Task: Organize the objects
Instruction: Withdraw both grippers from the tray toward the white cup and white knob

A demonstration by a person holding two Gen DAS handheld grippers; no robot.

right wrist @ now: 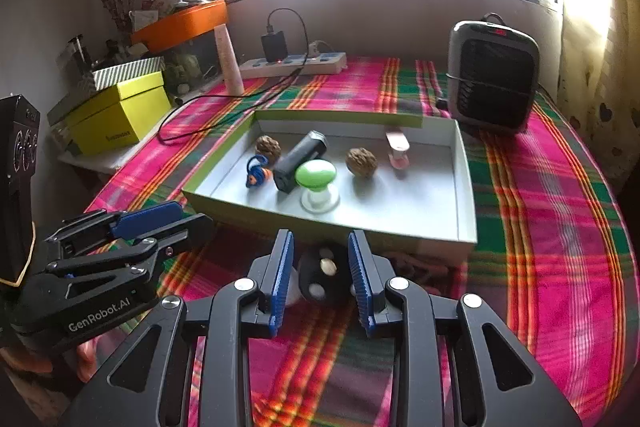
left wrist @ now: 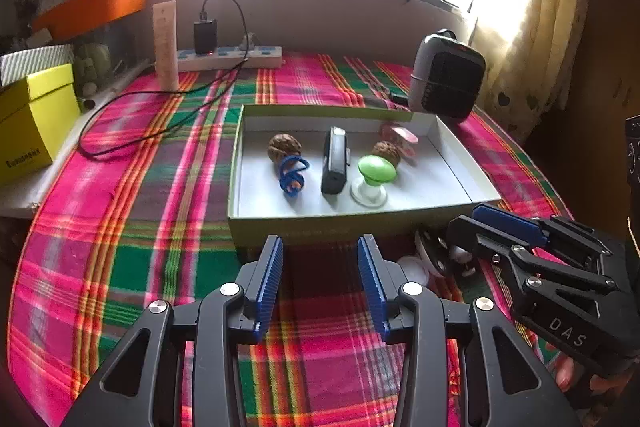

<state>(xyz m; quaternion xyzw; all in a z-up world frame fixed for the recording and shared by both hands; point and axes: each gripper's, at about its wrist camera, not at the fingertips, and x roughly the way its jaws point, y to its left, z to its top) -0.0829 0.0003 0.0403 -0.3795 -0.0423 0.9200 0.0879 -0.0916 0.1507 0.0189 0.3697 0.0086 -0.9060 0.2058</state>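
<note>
Right between the blue pads of the right gripper [right wrist: 321, 277] sits a small black object [right wrist: 320, 277] with pale round spots on it, resting on the plaid cloth [right wrist: 560, 227] of the table just in front of the tray's near wall. The jaws stand part-open around it, a gap showing on each side, so they are not clamped on it. Its outline is blurred, and what it actually is cannot be made out; a whitish piece just beside it is half hidden behind the left pad. From the left wrist view the same black object [left wrist: 430, 253] is partly covered by the right gripper [left wrist: 464, 231], with white round pieces peeking out near it.

The left gripper [left wrist: 320, 281] hovers over bare cloth just before the tray, jaws wide and holding nothing.

The shallow tray [right wrist: 466, 187], green outside and white within, holds two walnuts [right wrist: 268, 147] [right wrist: 361, 162], a black oblong device [right wrist: 300, 161] lying flat, a green-topped knob on a clear base [right wrist: 317, 183], a blue looped item [right wrist: 256, 175] with something orange inside, and a pink piece [right wrist: 398, 151] near the far wall whose shape is hard to read.

Behind the tray stand a grey and black heater [right wrist: 492, 75], a white power strip [right wrist: 294, 63] with a black charger plugged in, and a yellow box [right wrist: 120, 111] at the left. The window glare washes out everything beyond the sill.
</note>
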